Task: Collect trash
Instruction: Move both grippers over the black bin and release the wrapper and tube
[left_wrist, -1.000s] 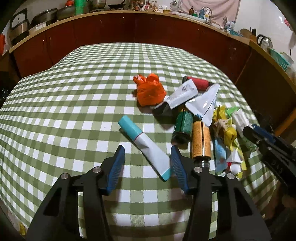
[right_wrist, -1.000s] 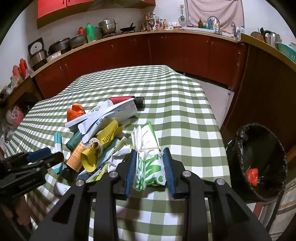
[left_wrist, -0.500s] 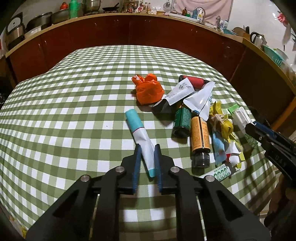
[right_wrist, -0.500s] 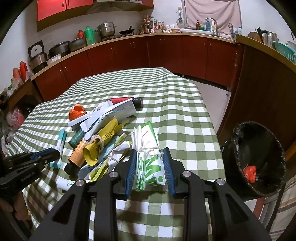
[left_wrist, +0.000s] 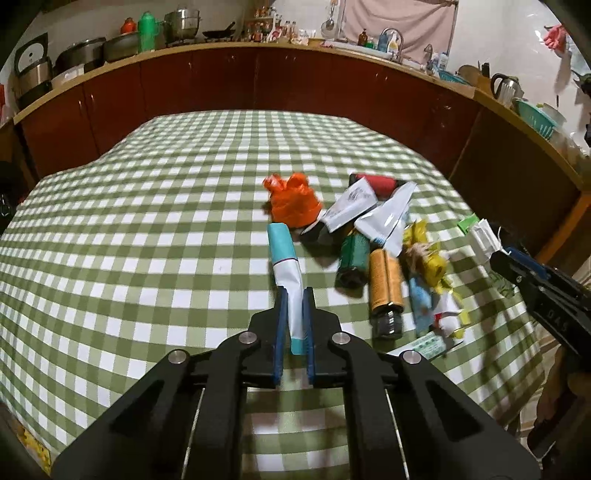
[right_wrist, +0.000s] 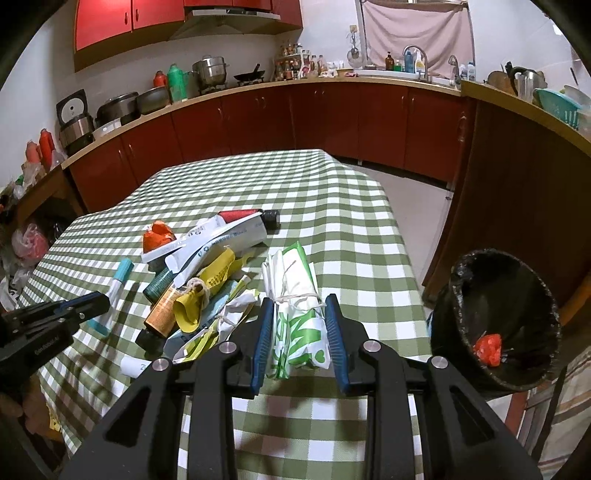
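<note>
Left hand-held gripper (left_wrist: 294, 295) has just clamped the white squeeze tube with the teal cap (left_wrist: 285, 263); a second ago its jaws stood wide on either side of it.

That piece looks ready to carry to the black-lined round bin (right_wrist: 495, 317), off the counter (right_wrist: 354, 221) edge at 3 o'clock. The tube's soft crimped tail flattens between the pads, its rigid cap pointing to 12 o'clock. The right hand-held gripper (right_wrist: 299, 325) pinches a string-tied, crinkly white-and-green plastic bag roll (right_wrist: 295, 295). The remaining litter lies heaped between them.
</note>
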